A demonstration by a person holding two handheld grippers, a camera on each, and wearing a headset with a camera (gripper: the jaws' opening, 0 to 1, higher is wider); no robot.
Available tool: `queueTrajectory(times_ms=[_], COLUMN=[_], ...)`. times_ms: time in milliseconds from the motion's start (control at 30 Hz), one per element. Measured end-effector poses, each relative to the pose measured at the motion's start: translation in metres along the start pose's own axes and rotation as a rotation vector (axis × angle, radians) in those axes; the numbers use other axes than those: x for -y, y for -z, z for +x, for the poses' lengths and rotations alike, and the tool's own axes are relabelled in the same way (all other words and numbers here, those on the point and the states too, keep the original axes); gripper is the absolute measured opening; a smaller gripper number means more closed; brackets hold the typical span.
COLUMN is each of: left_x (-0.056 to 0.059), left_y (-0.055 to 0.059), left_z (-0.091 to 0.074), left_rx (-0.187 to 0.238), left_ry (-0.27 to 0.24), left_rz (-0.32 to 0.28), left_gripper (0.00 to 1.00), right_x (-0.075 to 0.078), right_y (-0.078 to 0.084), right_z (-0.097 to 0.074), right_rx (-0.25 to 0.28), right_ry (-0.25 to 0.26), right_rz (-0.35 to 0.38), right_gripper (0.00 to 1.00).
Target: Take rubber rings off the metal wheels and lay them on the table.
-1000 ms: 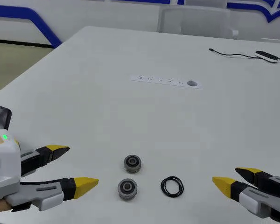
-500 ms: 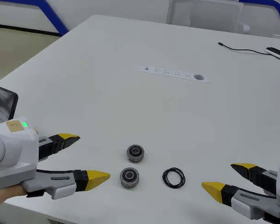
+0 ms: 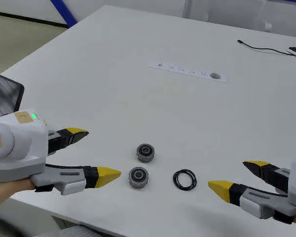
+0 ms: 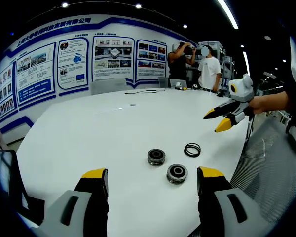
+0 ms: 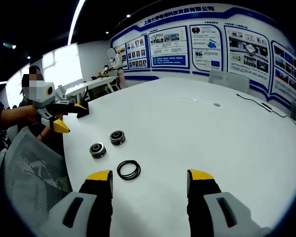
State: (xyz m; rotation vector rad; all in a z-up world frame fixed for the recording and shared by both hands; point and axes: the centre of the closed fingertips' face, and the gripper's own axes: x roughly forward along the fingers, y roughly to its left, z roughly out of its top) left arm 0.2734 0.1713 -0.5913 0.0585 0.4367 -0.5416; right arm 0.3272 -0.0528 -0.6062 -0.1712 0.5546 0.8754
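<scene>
Two small metal wheels lie on the white table (image 3: 138,98): one (image 3: 145,152) farther from me, one (image 3: 138,177) nearer the front edge. Both wheels (image 4: 156,156) (image 4: 177,173) sit ahead of the left gripper's jaws. Black rubber rings (image 3: 184,179) lie loose on the table right of the wheels, seen also as rings (image 5: 129,169) just ahead of the right jaws. My left gripper (image 3: 93,152) is open, left of the wheels, holding nothing. My right gripper (image 3: 237,177) is open, right of the rings, holding nothing.
A flush power strip (image 3: 187,71) is set into the table's middle. A black cable and a small device (image 3: 274,49) lie at the far right. A mesh chair (image 5: 29,173) stands by the front edge. People stand in the background (image 4: 197,66).
The head camera has tilted and moved, so the picture shifted. Both grippers have drawn slightly closer to the wheels and rings; wheels and rings stay in place.
</scene>
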Motion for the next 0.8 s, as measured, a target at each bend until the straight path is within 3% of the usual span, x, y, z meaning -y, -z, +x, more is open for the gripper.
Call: queueTrajectory(times_ms=[200,800], left_x=[0.0,0.0], left_y=[0.0027,0.0099], left_z=[-0.0008,-0.0017], left_rx=[0.002,-0.022], left_ry=[-0.006,0.006], left_rz=[-0.008,-0.013], left_gripper=[0.76,0.75], right_x=[0.0014,0.0051], right_y=[0.0055,0.0082], right_z=[-0.0004,0.003], right_rx=[-0.034,-0.044], right_ry=[0.014,0.027], right_rz=[-0.051,-0.018], right_gripper=[0.63,0.66])
